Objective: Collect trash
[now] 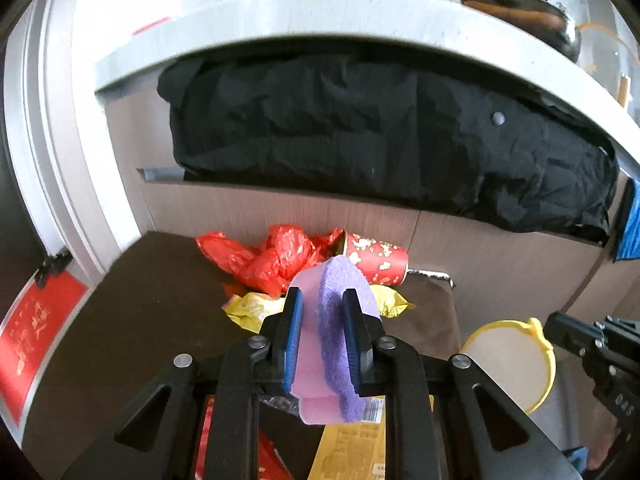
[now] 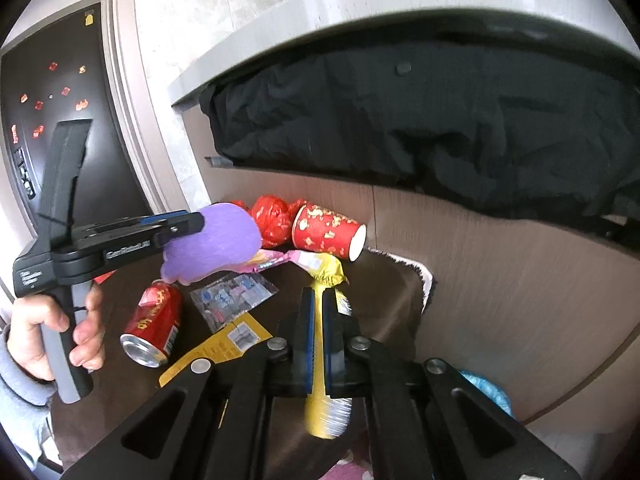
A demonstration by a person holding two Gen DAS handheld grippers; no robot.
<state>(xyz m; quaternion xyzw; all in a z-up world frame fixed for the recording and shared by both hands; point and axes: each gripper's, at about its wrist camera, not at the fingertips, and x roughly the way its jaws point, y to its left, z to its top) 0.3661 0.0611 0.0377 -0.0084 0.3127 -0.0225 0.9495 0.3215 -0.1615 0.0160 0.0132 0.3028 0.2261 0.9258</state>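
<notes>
Grey countertop overhangs wood-panelled cabinet front; black cloth bunched beneath it; dark fridge door left.

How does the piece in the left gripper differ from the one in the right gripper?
The left gripper holds a thick purple-and-pink sponge, which keeps the jaws partly apart; the right gripper pinches a thin yellow wrapper, jaws almost together. The sponge looks soft and matte with a rounded edge; the wrapper is shiny and crinkled, a narrow strip. Both are clamped and lifted above the dark tabletop.
</notes>
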